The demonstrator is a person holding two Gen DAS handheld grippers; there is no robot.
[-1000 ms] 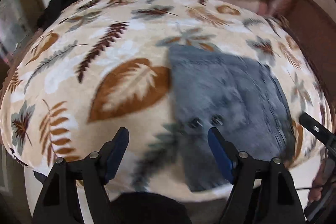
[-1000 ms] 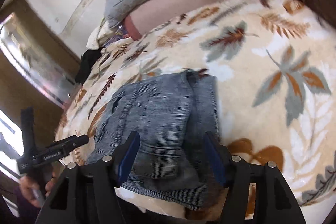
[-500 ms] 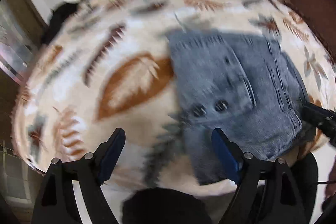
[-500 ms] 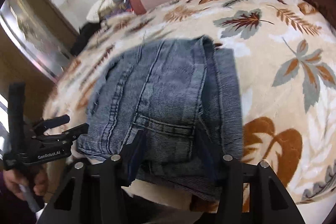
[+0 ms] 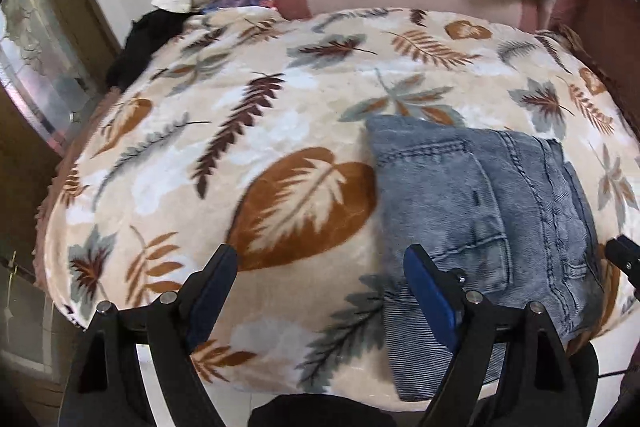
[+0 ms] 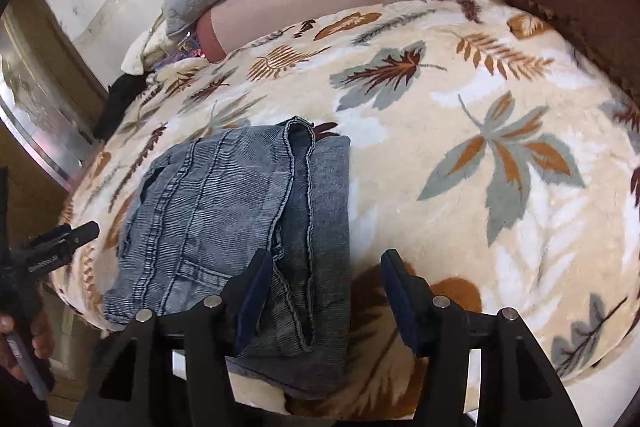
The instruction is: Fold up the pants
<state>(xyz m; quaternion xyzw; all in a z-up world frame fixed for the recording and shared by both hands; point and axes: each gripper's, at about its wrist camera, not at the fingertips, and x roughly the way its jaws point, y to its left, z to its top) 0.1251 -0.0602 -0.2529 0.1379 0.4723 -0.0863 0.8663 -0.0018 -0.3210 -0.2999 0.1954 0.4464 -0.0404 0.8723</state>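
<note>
Denim, thick and springy: the pants lie in a folded stack on the blanket, near its front edge, part hanging over. The risk, as I judge it, is the top flap at 12 o'clock in the right view springing open, or the overhang dragging the stack off. Left gripper hangs wide open and empty, pants at its 2 o'clock. Right gripper is likewise wide open, holding nothing, pants at its 10 o'clock, under its left jaw
</note>
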